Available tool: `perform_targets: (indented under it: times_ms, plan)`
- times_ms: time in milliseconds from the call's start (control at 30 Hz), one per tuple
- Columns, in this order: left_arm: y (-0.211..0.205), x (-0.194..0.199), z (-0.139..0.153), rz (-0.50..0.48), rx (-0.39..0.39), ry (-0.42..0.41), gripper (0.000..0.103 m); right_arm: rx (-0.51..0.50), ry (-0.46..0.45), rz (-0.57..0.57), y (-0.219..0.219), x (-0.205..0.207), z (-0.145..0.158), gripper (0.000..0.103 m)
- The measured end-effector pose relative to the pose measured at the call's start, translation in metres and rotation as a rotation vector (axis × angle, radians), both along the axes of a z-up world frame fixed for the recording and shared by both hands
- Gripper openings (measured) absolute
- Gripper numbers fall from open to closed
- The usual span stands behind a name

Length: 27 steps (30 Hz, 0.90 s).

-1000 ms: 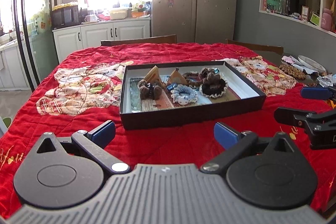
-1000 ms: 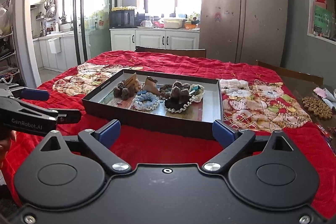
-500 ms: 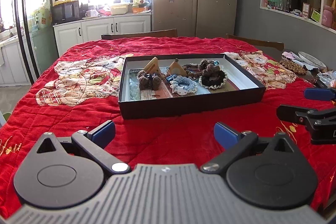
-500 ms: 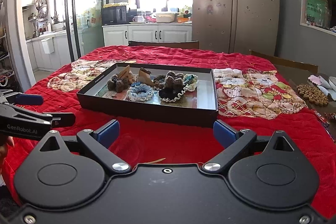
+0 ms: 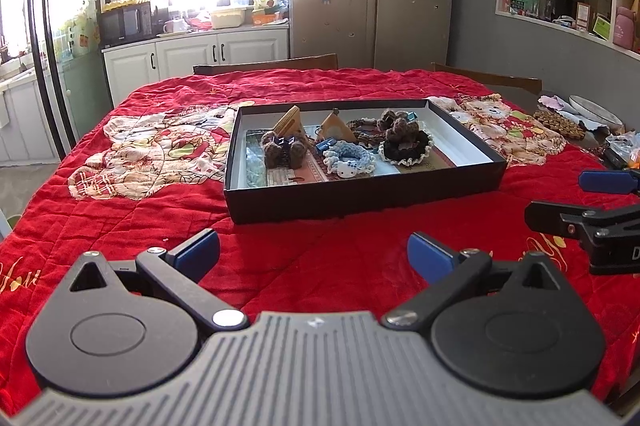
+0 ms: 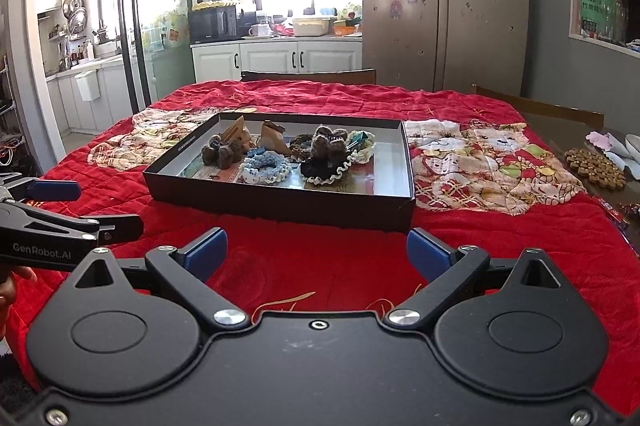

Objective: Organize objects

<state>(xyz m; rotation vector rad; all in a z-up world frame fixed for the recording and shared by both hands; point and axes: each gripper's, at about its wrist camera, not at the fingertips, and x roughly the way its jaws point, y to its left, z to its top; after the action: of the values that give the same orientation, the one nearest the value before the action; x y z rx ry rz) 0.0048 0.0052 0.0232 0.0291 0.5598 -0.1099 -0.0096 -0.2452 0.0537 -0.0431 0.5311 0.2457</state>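
1. Seemingly, the sorting is either barely begun or nearly finished: every small item in view already lies inside the shallow black box (image 5: 360,192), which sits on the red quilt (image 5: 120,210) in the middle of the table.
2. Inside the box, the brown crocheted scrunchie (image 5: 285,150) lies toward the left, the pale blue crocheted scrunchie (image 5: 349,160) just beside it nearer the middle, and the dark scrunchie with a cream frill (image 5: 405,146) to the right of that.
3. Two small wooden triangular pieces (image 5: 289,120) stand behind them; what else lies at the back is too cluttered to name with confidence.
4. The items are bunched toward the box's left and centre, touching or overlapping, while its right end is bare, so spreading or grouping them may be what is left.
5. The left gripper (image 5: 314,252) is spread wide and carries nothing, hovering over the quilt short of the box's near wall.
6. The right gripper (image 6: 317,252) is likewise released and empty, also short of the box.
7. Nothing loose on the quilt itself appears to await collecting.
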Motion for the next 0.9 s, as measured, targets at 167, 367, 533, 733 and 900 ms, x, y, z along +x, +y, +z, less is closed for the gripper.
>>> perform_targets:
  times_ms: [167, 367, 533, 733, 900]
  plan:
    - [0.0004, 0.0011, -0.0006, -0.002, -0.008, 0.018, 0.103, 0.0, 0.001, 0.0, 0.0007, -0.0007, -0.0009, 0.097]
    - [-0.0004, 0.0013, -0.0017, 0.001, -0.008, 0.025, 0.103, 0.0, 0.004, 0.003, 0.001, -0.0009, -0.0027, 0.097]
    - [-0.0016, 0.0027, -0.0036, 0.002, -0.003, 0.04, 0.103, 0.001, 0.006, 0.007, 0.002, -0.0013, -0.0035, 0.098]
    - [-0.0036, 0.0029, -0.0052, 0.002, 0.014, 0.047, 0.103, -0.003, 0.008, 0.01, 0.0044, -0.0018, -0.0055, 0.098]
    - [-0.0045, 0.0022, -0.0049, -0.005, 0.013, 0.044, 0.103, -0.003, 0.009, 0.011, 0.0045, -0.0016, -0.0053, 0.098]
